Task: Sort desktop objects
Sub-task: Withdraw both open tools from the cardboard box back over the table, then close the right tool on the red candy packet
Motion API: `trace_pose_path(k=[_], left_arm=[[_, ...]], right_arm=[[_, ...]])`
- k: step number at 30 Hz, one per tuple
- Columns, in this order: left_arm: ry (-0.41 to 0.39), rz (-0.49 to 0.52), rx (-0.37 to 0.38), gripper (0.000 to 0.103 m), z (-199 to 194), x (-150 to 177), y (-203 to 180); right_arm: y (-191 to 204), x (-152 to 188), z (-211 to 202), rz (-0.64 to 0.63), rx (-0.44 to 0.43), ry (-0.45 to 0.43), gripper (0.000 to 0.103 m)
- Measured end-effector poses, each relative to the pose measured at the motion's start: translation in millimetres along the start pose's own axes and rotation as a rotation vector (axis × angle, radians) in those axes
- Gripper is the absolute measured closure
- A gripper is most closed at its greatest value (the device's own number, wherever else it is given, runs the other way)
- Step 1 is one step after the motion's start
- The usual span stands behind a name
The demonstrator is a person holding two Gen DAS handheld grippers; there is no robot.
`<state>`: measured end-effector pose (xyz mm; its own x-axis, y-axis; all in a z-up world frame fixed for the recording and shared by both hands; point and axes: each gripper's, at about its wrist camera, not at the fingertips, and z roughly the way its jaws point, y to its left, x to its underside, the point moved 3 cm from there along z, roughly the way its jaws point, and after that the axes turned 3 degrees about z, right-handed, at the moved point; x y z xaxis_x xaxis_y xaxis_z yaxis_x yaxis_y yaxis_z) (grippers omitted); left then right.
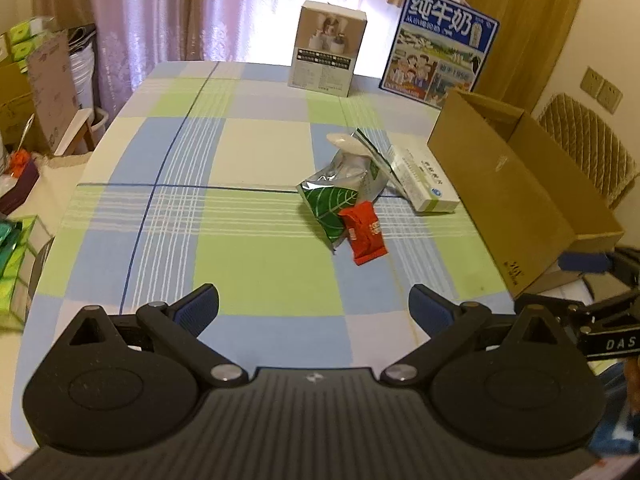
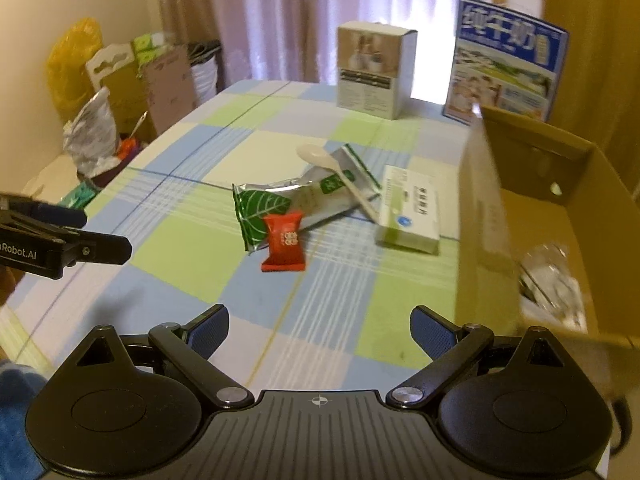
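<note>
A small pile lies mid-table: a red snack packet [image 1: 366, 236] [image 2: 285, 242], a silver pouch with a green leaf [image 1: 334, 200] [image 2: 280, 204], a white plastic spoon [image 1: 347, 143] [image 2: 340, 176] on the pouch, and a white-green carton [image 1: 424, 184] [image 2: 410, 216]. An open cardboard box [image 1: 504, 184] [image 2: 484, 216] stands to the right, with a clear plastic item [image 2: 552, 280] inside. My left gripper [image 1: 314, 308] is open and empty, short of the pile. My right gripper [image 2: 320, 326] is open and empty, beside the box.
The checked tablecloth [image 1: 248, 248] [image 2: 192, 264] covers the table. A tall white box [image 1: 326, 50] [image 2: 374, 68] and a blue milk carton box [image 1: 438, 46] [image 2: 506, 60] stand at the far edge. Boxes and bags [image 2: 104, 92] crowd the floor on the left.
</note>
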<state>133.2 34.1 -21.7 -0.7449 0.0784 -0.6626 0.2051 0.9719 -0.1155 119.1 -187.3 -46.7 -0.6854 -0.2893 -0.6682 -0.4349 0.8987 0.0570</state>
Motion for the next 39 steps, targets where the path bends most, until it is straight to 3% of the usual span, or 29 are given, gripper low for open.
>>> trace_pose_path(k=[12,16,23,26,27,28,39], left_arm=[[0.054,0.142,0.059,0.004,64.5,-27.2,21.9],[0.076,0.208,0.033,0.004,86.4,-34.2,24.8],[0.077,0.226,0.052,0.004,111.1,-41.5,33.1],[0.076,0.23,0.063,0.004,117.3,-42.3,34.1],[0.076,0.233,0.069,0.004,119.4,-42.4,34.2],[0.077,0.236,0.073,0.004,121.6,-42.7,34.0],[0.071,0.314,0.148,0.004,146.3,-62.4,18.0]], right_arm=[[6.5,-29.3,89.9,-0.041,-0.066,0.017,0.032],[7.6,-30.7,117.3,-0.029,-0.073,0.045,0.038],[14.0,-34.6,148.6,-0.039,-0.085,0.074,0.049],[14.3,-36.5,155.5,-0.049,-0.09,0.078,0.05],[13.9,-36.5,156.7,-0.055,-0.09,0.081,0.057],[12.7,-36.4,157.7,-0.062,-0.089,0.088,0.074],[-31.2,-36.2,128.3,0.012,0.032,0.058,0.079]])
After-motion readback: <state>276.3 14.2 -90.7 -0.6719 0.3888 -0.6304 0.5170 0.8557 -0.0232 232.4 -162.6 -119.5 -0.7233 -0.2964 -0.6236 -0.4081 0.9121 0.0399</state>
